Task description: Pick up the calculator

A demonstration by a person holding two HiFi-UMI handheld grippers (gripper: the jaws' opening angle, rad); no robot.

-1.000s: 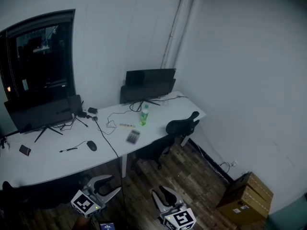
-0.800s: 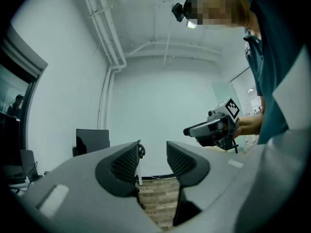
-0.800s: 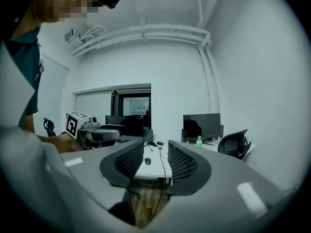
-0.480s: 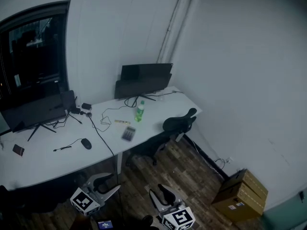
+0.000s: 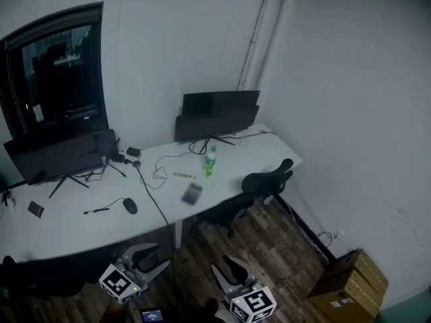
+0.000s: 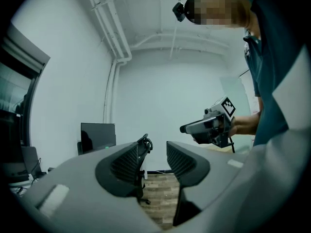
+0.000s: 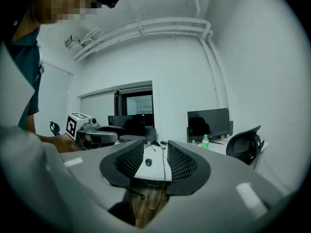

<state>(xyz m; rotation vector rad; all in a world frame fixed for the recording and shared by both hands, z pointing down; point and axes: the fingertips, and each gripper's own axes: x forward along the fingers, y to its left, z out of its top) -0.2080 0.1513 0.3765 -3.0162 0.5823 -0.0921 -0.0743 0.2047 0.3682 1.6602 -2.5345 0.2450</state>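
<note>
The dark calculator (image 5: 192, 194) lies flat on the white desk (image 5: 67, 231), near its front edge and right of the middle. Both grippers hang low over the floor, well short of the desk. My left gripper (image 5: 160, 256) is open with nothing between its jaws, and in its own view (image 6: 155, 152) they frame a black chair. My right gripper (image 5: 224, 268) is also open and empty. Its jaws have just been opening, and in its own view (image 7: 155, 152) they point at the desk. Each gripper view shows the other gripper held by a hand.
A green bottle (image 5: 209, 161) stands behind the calculator. A mouse (image 5: 129, 206) and cables lie to its left. Monitors (image 5: 217, 115) line the desk's back. A black chair (image 5: 266, 179) sits at the desk's right end. Cardboard boxes (image 5: 350, 284) stand on the wood floor at the right.
The head view has swung, so the desk and calculator sit further right and lower in the picture than half a second ago. Both grippers stay at the bottom edge.
</note>
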